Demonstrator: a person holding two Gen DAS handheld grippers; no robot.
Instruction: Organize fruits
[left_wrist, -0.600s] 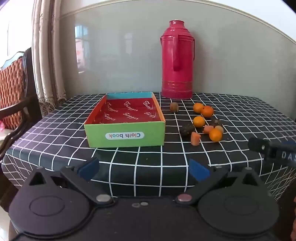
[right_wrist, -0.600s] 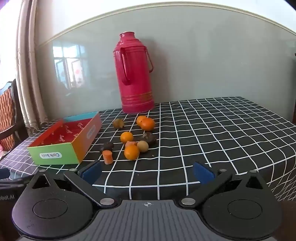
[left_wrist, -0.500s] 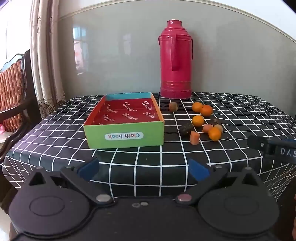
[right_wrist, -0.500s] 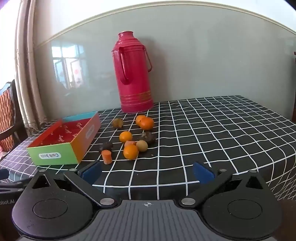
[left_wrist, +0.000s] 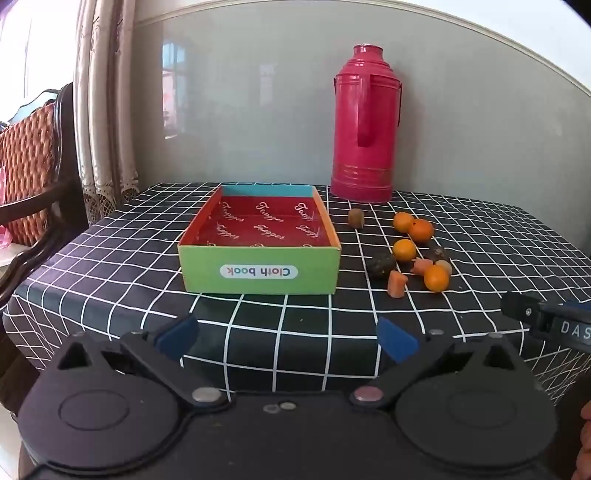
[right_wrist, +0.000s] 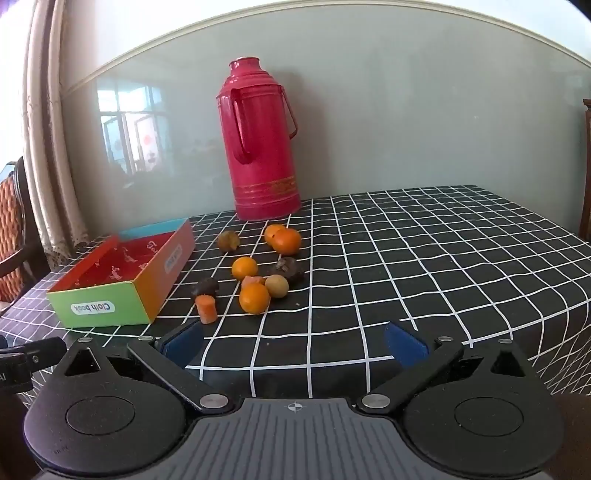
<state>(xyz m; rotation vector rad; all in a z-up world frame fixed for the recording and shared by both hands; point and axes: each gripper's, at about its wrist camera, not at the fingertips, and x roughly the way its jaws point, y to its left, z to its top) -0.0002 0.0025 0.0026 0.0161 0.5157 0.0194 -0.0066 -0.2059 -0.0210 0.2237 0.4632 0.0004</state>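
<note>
A cluster of fruits lies on the checked tablecloth: several oranges (left_wrist: 436, 277) (right_wrist: 254, 297), dark brown fruits (left_wrist: 380, 264) (right_wrist: 205, 286), a pale round fruit (right_wrist: 277, 286) and orange carrot-like pieces (left_wrist: 396, 283) (right_wrist: 206, 309). An empty open box (left_wrist: 258, 272) (right_wrist: 99, 307) with a red inside and a green front stands left of them. My left gripper (left_wrist: 286, 338) is open and empty at the near table edge, facing the box. My right gripper (right_wrist: 293, 343) is open and empty, short of the fruits.
A tall red thermos (left_wrist: 364, 129) (right_wrist: 260, 144) stands at the back by the wall. A wooden chair (left_wrist: 33, 184) and curtains are to the left of the table. The right gripper's side shows at the right edge of the left wrist view (left_wrist: 546, 319).
Both grippers have drifted slightly, so the box and fruits shift a little in view. Nothing on the table has moved and both grippers stay open.
</note>
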